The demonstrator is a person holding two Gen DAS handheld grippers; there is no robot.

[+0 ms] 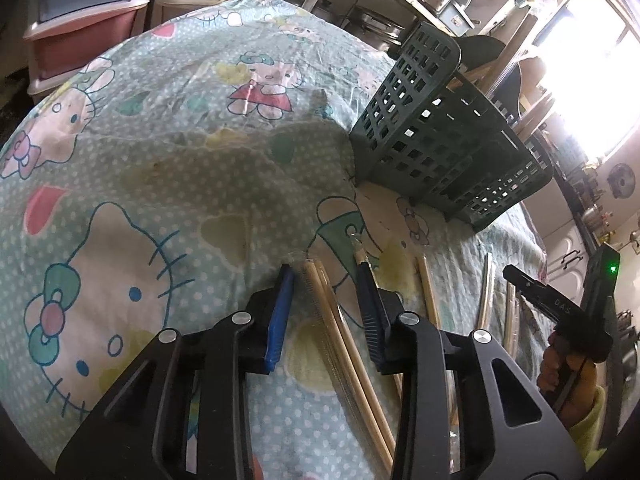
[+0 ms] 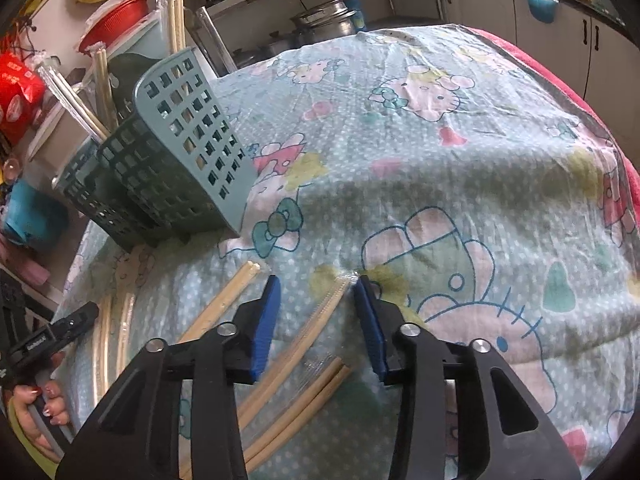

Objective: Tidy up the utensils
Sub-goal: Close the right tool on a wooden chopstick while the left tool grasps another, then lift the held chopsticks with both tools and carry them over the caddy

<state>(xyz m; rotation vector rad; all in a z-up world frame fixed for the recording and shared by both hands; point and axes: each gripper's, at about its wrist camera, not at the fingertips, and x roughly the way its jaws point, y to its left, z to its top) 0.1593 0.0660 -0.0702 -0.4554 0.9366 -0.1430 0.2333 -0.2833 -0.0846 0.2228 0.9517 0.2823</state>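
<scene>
At lower centre, the left claw (image 1: 326,312) and right claw (image 2: 316,320) are each straddling wrapped chopsticks (image 1: 340,320) on the table (image 1: 160,160), half-open, gripping nothing, for loading the green utensil basket (image 1: 432,132).

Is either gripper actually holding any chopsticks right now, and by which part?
No. Left gripper and right gripper each straddle a wrapped chopstick pair near its upper end, pads not touching.

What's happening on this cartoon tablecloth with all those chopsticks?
A person holds a claw tool in each hand and is tidying wrapped chopsticks into a green basket, where a few pairs already stand. The left claw straddles one wrapped pair lying on the tablecloth, and the right claw straddles another pair. Neither pair looks pinched or lifted yet. More pairs lie nearby.
</scene>
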